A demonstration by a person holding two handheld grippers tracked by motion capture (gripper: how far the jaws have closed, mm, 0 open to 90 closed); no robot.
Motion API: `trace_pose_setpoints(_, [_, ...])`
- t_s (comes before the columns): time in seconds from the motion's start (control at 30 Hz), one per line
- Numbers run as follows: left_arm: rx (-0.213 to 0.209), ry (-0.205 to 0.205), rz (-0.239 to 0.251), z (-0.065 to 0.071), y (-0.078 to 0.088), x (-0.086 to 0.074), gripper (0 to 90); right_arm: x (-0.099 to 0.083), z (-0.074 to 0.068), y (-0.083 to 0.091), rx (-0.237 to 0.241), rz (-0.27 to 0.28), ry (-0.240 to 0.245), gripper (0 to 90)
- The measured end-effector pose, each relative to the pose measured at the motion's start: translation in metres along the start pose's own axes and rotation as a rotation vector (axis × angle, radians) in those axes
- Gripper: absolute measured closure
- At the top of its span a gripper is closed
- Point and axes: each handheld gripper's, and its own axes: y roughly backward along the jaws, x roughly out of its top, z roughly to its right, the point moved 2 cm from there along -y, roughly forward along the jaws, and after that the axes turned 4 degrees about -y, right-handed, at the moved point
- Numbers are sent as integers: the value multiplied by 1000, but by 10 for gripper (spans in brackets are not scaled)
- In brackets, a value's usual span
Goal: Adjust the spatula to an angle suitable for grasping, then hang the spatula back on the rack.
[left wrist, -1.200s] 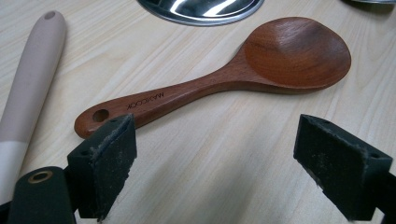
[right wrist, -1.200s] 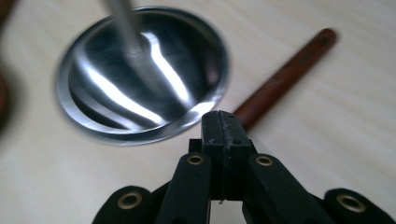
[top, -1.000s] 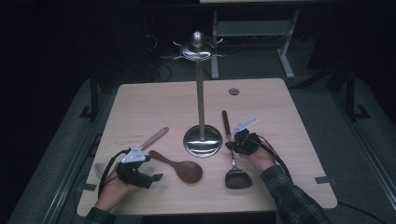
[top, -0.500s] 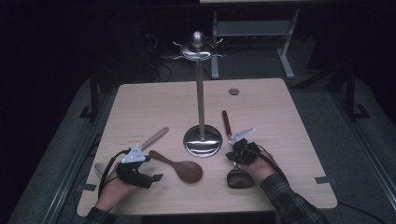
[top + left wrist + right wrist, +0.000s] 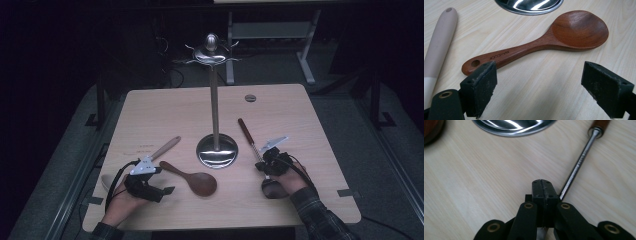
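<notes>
A dark wooden spoon [image 5: 195, 180] [image 5: 544, 42] lies on the table, its bowl toward the near right. My left gripper [image 5: 161, 190] [image 5: 549, 87] rests just short of its handle, jaws wide open with nothing between them. A pale-handled spatula [image 5: 165, 148] [image 5: 439, 47] lies to the left of it. A ladle with a wooden grip [image 5: 246, 131] and a steel shaft [image 5: 576, 167] lies right of the stand, bowl [image 5: 272, 189] toward me. My right gripper [image 5: 265, 162] [image 5: 542, 187] sits over the shaft, pads pressed together; the shaft runs under them.
A tall steel utensil stand [image 5: 212, 47] with hooks at its top rises from a round base [image 5: 216, 151] [image 5: 529, 5] [image 5: 511, 126] at mid-table. A small round disc [image 5: 250, 98] sits in the wooden tabletop [image 5: 300, 125] at the back. Dark floor surrounds the table.
My right hand has slid a little along the ladle toward its bowl and the near edge. The left hand and the spoons have stayed put.
</notes>
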Motion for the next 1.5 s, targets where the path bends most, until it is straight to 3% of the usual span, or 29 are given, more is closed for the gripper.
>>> trace_pose_setpoints(0.67, [-3, 5, 0, 0, 0, 0, 129, -17, 41, 16, -70, 1, -101, 898])
trace_pose_setpoints(0.97, [-2, -4, -8, -1, 0, -1, 128, -21, 57, 22, -97, 12, -98, 898])
trace_pose_setpoints(1.1, [-4, 2, -5, 0, 0, -1, 129, -22, 61, 25, -93, 18, -98, 898])
trace_pose_setpoints(1.3, [-4, -1, -11, 0, -1, -1, 129, -17, 57, 30, -41, 31, -107, 892])
trace_pose_setpoints(1.5, [-5, 0, -7, 1, -1, 0, 128, -1, 54, 36, -29, 53, -101, 771])
